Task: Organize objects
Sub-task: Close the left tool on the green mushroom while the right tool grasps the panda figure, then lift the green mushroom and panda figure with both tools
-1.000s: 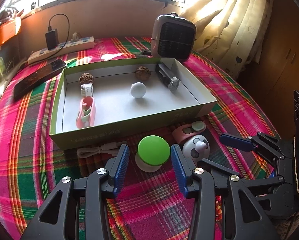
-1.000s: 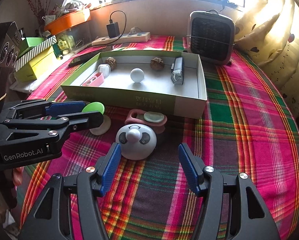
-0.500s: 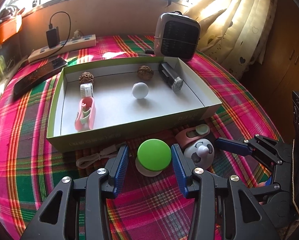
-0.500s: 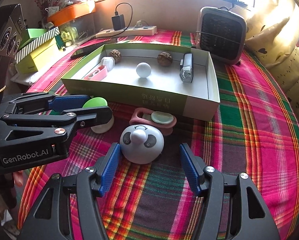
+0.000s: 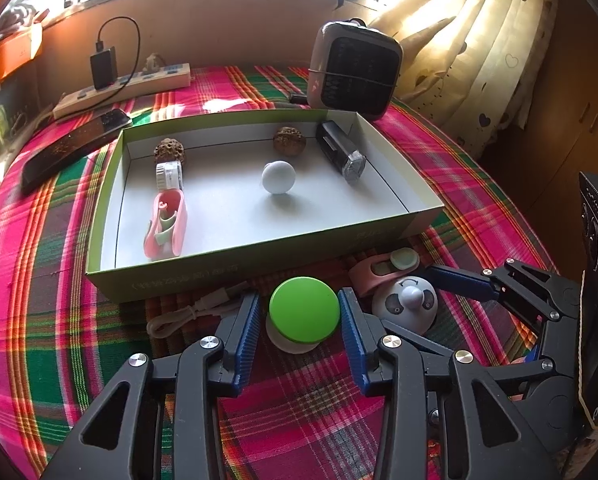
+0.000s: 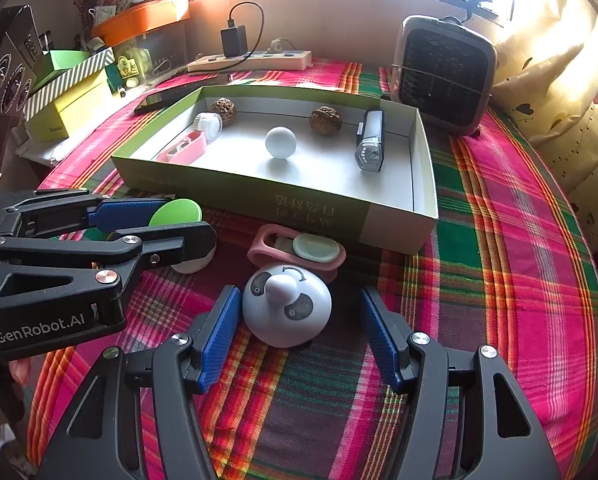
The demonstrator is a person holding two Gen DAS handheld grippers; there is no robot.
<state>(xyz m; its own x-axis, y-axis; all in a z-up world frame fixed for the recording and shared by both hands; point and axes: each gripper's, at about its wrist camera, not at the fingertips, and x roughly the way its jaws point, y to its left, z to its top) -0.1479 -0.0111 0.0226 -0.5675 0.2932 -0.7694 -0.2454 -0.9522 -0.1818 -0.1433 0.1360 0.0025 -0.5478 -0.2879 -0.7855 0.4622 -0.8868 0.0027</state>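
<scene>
Jaws of the left gripper (image 5: 299, 320) are closing around the green-topped disc (image 5: 304, 314) at lower centre (pads not clearly pressing), likely to lift it into the box (image 5: 235, 262) above, while the right gripper (image 6: 295, 332) is straddling the panda dome (image 6: 287, 304), spread wide.

Between my left gripper (image 5: 299, 312)'s closing jaws sits the round-capped item (image 5: 304, 314) on the tablecloth (image 5: 299, 408), pads just beside its rim. A coiled cable (image 5: 187, 312) lies left of those jaws. To their right the panda dome (image 6: 287, 304) sits between my right gripper (image 6: 295, 336)'s spread jaws, against the left pad, apart from the right one. Just beyond the dome lies the clip holder (image 6: 297, 250), then the open box (image 6: 323, 210). In the box I see a ball (image 6: 281, 142) mid-floor, two nuts (image 5: 289, 141) at the far wall, and a lamp (image 6: 369, 146) at the right.
</scene>
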